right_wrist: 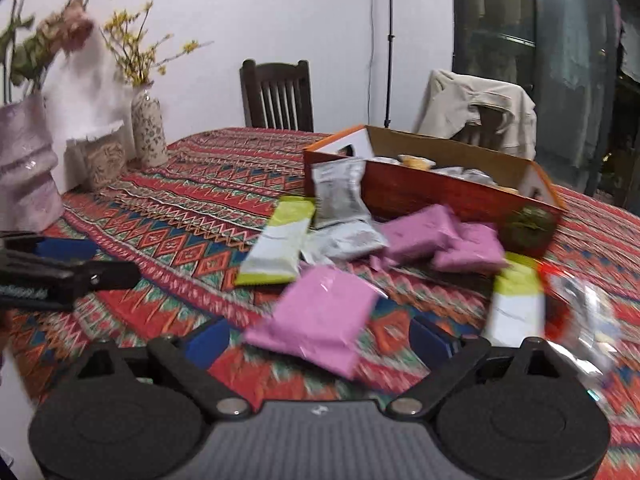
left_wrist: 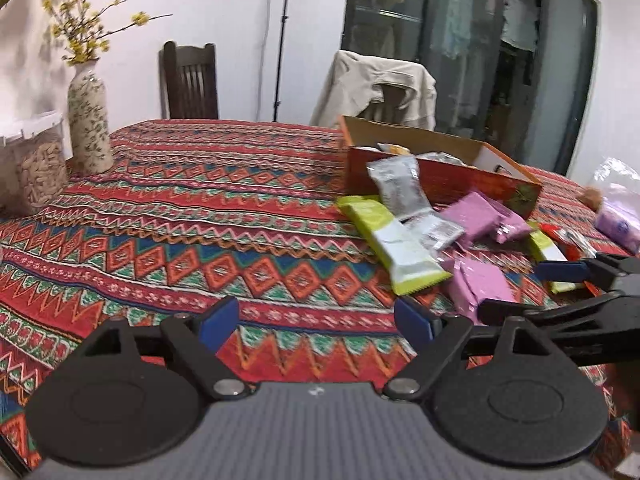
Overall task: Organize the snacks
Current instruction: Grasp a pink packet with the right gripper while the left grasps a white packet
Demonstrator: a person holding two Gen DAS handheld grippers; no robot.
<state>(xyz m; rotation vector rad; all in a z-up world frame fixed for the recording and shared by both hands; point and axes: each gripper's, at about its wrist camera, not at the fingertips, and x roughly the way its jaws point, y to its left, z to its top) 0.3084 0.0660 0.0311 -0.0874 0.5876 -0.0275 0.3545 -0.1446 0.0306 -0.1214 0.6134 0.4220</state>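
Loose snack packets lie on the patterned tablecloth in front of an open orange cardboard box (left_wrist: 440, 178) (right_wrist: 440, 196) that holds more snacks. Among them are a green-and-white bar (left_wrist: 394, 246) (right_wrist: 280, 240), a grey packet (left_wrist: 396, 188) (right_wrist: 340, 196) leaning on the box, and pink packets (left_wrist: 476, 220) (right_wrist: 420, 236). My right gripper (right_wrist: 320, 340) (left_wrist: 528, 288) is open, with the nearest pink packet (right_wrist: 320, 320) lying between its fingers, pads apart from it. My left gripper (left_wrist: 316, 320) (right_wrist: 92, 262) is open over bare cloth, left of the pile.
A flowered vase (left_wrist: 88, 120) (right_wrist: 149, 128) and a clear container of seeds (left_wrist: 36, 160) stand at the table's far left. A second green bar (right_wrist: 516, 300) and a red-and-clear wrapper (right_wrist: 576, 300) lie at the right. Two chairs (left_wrist: 190, 80) (left_wrist: 376, 92) stand behind the table, one draped with a jacket.
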